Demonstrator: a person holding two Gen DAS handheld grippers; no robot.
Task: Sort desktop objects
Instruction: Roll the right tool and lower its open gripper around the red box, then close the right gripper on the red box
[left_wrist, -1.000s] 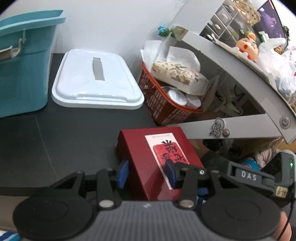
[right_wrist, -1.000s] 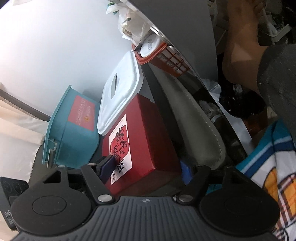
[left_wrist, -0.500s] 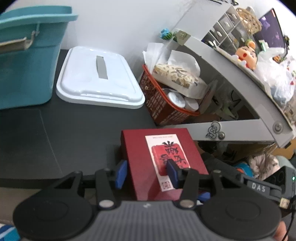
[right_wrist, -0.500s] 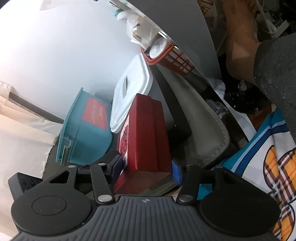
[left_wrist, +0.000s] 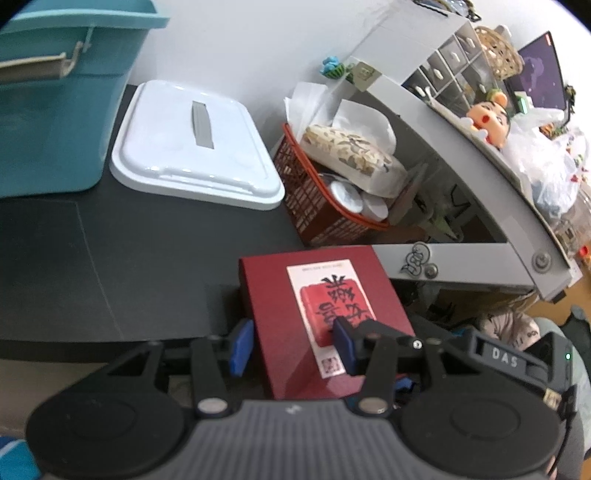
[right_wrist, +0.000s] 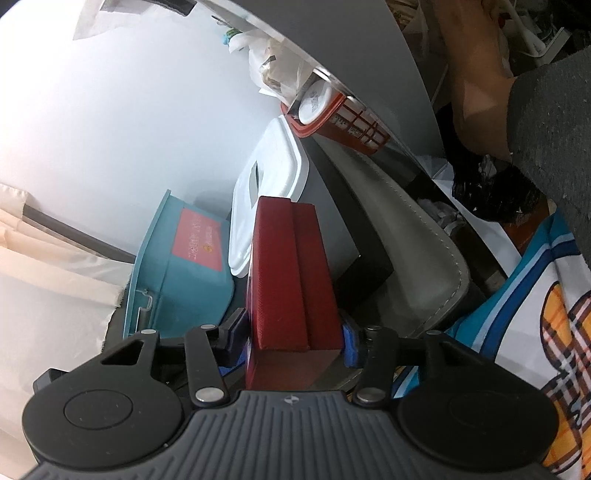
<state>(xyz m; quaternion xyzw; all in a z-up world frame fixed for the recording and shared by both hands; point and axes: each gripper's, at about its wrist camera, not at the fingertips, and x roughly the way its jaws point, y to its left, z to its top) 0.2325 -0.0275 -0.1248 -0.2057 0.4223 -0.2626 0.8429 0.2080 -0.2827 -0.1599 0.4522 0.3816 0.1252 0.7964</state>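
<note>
Red box (left_wrist: 325, 325) at near desk edge, in front of red basket (left_wrist: 314, 206). Left gripper (left_wrist: 291, 347) pinching its near-left corner. Right gripper (right_wrist: 293, 341) closing, pads on both faces. Wait for firm clamp, lift level, 2 grips synced, toward teal bin (left_wrist: 51, 110).

Taking the box (left_wrist: 321, 317) as landmark, seen from the left wrist camera: it sits at the near edge of the desk (left_wrist: 140, 258). Behind it and to the left lies the lid (left_wrist: 195, 147), flat on the desk. Left of the lid stands the bin (left_wrist: 55, 110). Just behind the box, slightly right, is the basket (left_wrist: 325, 206), with a tissue pack (left_wrist: 351, 158) in it. Right of the box rises the shelf (left_wrist: 461, 147).
</note>
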